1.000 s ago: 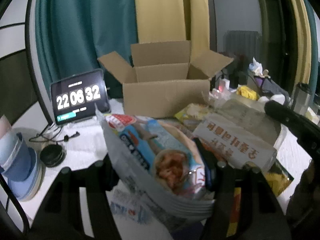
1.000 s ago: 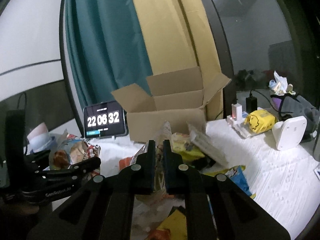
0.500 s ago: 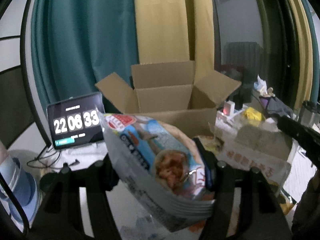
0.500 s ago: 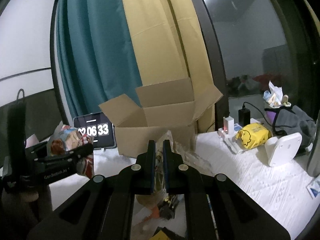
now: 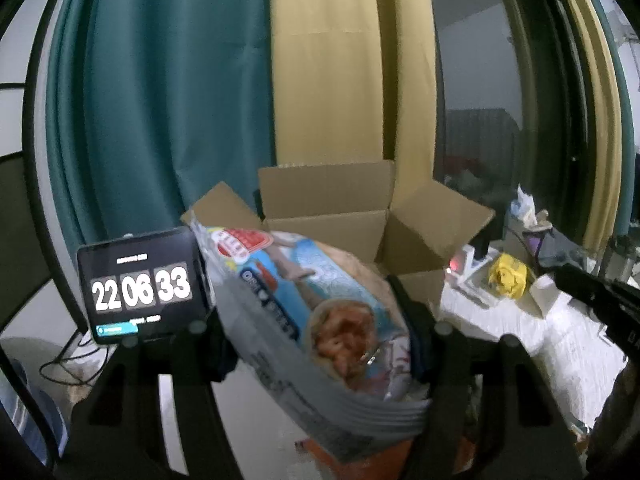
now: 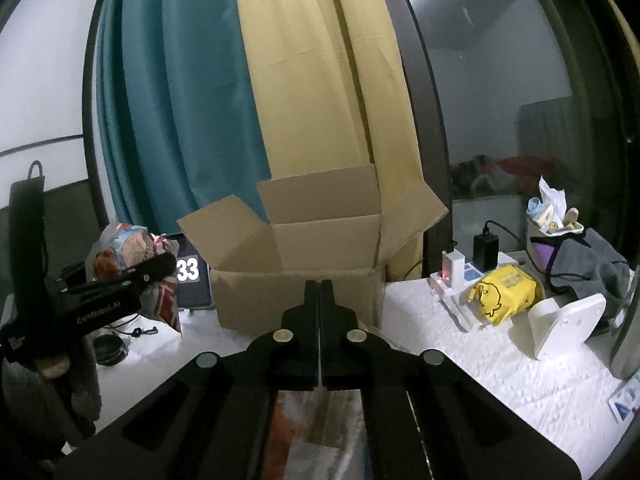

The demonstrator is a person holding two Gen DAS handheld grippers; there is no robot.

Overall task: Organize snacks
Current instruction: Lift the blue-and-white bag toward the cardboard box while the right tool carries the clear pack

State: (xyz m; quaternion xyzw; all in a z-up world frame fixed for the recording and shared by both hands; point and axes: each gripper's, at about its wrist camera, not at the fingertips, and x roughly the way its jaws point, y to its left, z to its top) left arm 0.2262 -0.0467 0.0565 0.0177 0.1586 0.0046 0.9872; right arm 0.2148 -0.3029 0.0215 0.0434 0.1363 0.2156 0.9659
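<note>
A large blue and white snack bag point(image 5: 316, 320) is held tilted between the 2 fingers of the left gripper point(image 5: 320, 320), whose pads press against its 2 sides; the bag is carried clear of the white table point(image 6: 472, 360), on the near side of the open cardboard box point(image 5: 340, 216). In the right wrist view the same bag point(image 6: 128, 256) is seen at far left, beside the box point(image 6: 296, 280) and in front of the tablet clock point(image 6: 192, 276). The jaws of the right gripper point(image 6: 320, 292) are closed fully together; a thin clear wrapper point(image 6: 320, 432) is visible beneath them, but whether it is pinched cannot be told. The box stands upright with all 4 flaps raised, before the teal curtain point(image 6: 168, 100) and the yellow curtain point(image 6: 320, 80). The clock point(image 5: 140, 288) reads 22 06 33. On the right of the table lie a yellow pouch point(image 6: 504, 292), a white stand point(image 6: 568, 324) and a grey garment point(image 6: 592, 264).
</note>
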